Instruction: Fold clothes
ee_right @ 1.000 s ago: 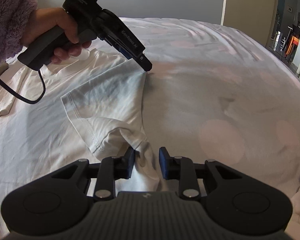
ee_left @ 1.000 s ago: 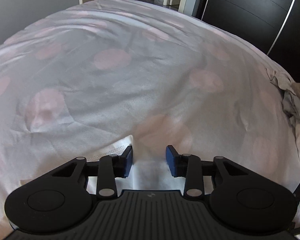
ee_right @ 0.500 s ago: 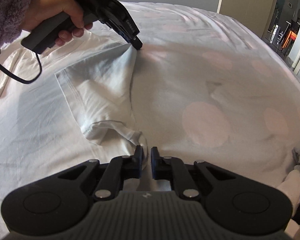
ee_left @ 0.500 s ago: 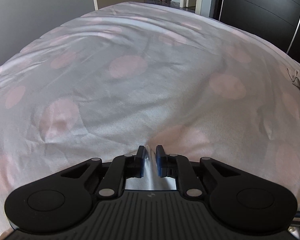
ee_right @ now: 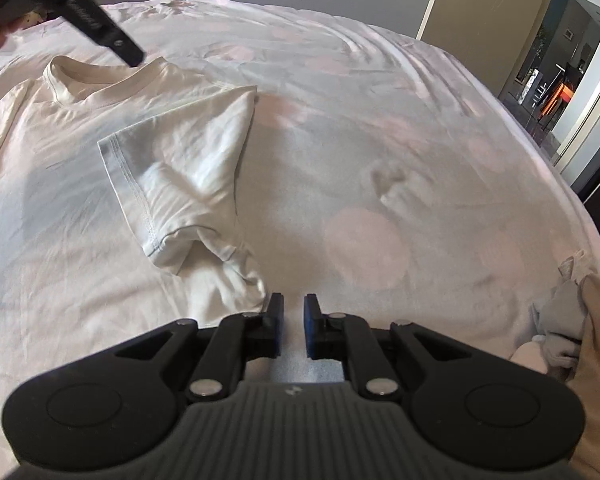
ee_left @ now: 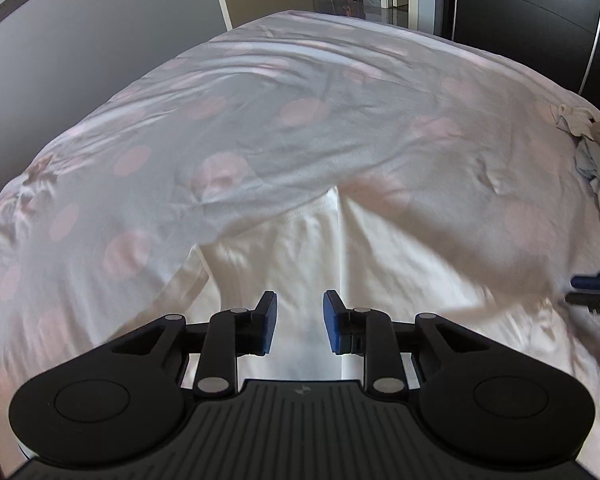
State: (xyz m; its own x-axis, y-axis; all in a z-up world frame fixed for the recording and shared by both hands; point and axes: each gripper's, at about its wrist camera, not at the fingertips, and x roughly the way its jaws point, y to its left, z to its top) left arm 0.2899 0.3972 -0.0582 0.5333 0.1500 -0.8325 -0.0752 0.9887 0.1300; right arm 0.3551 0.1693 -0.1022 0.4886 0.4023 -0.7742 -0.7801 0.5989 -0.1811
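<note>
A white T-shirt (ee_right: 60,152) lies flat on the bed, its collar at the far left. Its right sleeve (ee_right: 180,168) is folded inward over the body, with a crumpled bit of side seam just left of my right gripper (ee_right: 293,326). That gripper hovers low with its jaws a narrow gap apart, and only sheet shows between them. My left gripper (ee_left: 298,320) stands open above the shirt's cloth (ee_left: 300,248) and holds nothing. In the right wrist view the left gripper (ee_right: 128,50) hangs over the collar, held by a hand. The right gripper (ee_left: 592,292) shows blurred at the left wrist view's right edge.
The bed's sheet (ee_left: 300,120), white with pale pink dots, stretches far ahead. A heap of other clothes (ee_right: 580,320) sits at the bed's right edge, the same heap of clothes (ee_left: 596,148) in the left wrist view. Dark wardrobe doors (ee_left: 520,20) and a doorway (ee_right: 560,60) lie beyond.
Both grippers had shut on the shirt's edge and carried it inward. Now the left has opened, let go and drawn back over the shirt. The sleeve lies folded; cloth has left the right jaws.
</note>
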